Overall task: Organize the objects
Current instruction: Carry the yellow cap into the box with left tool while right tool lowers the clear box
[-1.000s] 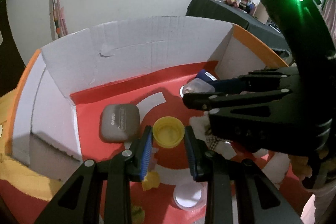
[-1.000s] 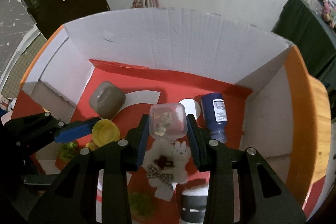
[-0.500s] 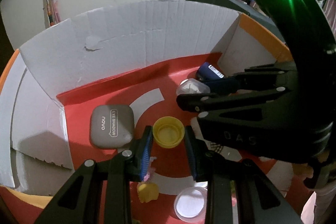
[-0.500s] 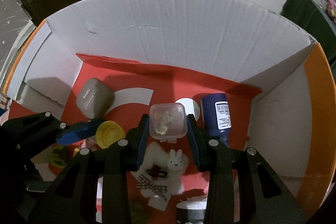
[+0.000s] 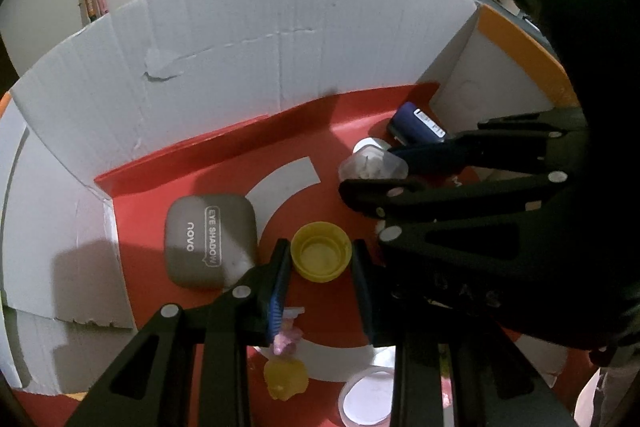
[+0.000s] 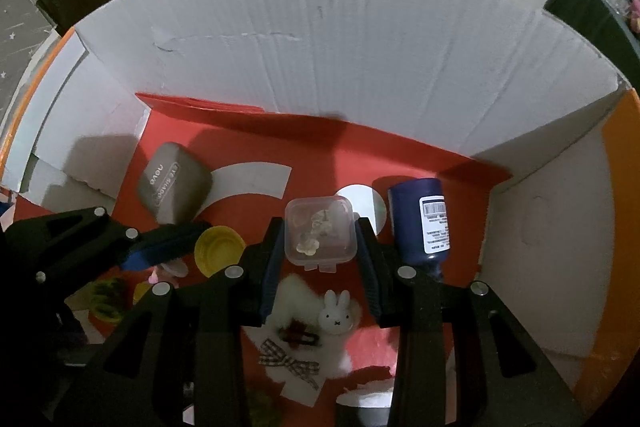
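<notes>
My left gripper (image 5: pixel 320 263) is shut on a yellow cap (image 5: pixel 321 257), held over the red floor of a white-walled cardboard box (image 5: pixel 240 39). My right gripper (image 6: pixel 320 247) is shut on a small clear plastic box (image 6: pixel 320 230) with trinkets inside. In the right wrist view the left gripper and the yellow cap (image 6: pixel 218 249) sit to the left. In the left wrist view the right gripper with the clear box (image 5: pixel 372 167) crosses from the right.
On the box floor lie a grey eye-shadow case (image 5: pixel 210 239), a dark blue bottle (image 6: pixel 424 223), a white bunny hair clip on fluff (image 6: pixel 320 315), a yellow toy (image 5: pixel 284 379), a white lid (image 5: pixel 366 403) and green items (image 6: pixel 106 299).
Both grippers have moved forward and lower into the box with their objects held. The back wall and floor items look nearer.
</notes>
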The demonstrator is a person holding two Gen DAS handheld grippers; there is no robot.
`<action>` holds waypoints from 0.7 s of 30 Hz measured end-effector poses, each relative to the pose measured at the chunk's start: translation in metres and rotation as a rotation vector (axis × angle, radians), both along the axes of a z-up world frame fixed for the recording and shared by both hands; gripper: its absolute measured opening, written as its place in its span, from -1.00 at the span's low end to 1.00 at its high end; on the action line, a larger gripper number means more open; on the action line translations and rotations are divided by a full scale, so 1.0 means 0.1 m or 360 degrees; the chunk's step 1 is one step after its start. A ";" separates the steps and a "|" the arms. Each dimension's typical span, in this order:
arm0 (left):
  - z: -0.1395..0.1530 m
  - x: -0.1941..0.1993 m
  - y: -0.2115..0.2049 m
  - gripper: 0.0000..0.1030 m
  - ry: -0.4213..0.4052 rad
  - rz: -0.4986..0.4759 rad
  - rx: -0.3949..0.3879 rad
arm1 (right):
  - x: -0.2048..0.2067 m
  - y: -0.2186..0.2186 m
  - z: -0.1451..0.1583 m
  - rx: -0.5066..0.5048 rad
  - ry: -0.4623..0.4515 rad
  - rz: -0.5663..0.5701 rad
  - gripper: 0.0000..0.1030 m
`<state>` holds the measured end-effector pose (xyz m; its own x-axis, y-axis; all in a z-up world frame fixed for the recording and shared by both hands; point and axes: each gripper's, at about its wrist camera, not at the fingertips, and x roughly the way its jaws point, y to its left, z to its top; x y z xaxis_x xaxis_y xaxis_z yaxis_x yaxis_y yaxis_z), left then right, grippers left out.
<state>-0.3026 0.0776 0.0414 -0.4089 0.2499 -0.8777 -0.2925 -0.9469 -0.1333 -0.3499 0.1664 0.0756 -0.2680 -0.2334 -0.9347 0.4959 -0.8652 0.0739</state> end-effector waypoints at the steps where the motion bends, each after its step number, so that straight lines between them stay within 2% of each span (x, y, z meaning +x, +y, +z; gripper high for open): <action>1: 0.00 0.00 0.01 -0.38 0.0002 -0.0001 -0.0004 | 0.00 0.01 0.00 0.0004 -0.0003 0.0001 -0.34; 6: 0.00 0.04 0.06 -0.38 0.0025 -0.0013 -0.0042 | 0.03 0.05 0.02 0.0017 -0.0006 0.0003 -0.34; 21: -0.01 0.05 0.10 -0.31 0.0020 -0.0015 -0.0023 | 0.08 0.13 0.05 0.0035 0.0007 0.0009 -0.33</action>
<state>-0.2977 0.0874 0.0406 -0.4173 0.2412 -0.8762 -0.3030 -0.9459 -0.1161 -0.3424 0.1798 0.0807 -0.2708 -0.2145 -0.9384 0.5012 -0.8637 0.0528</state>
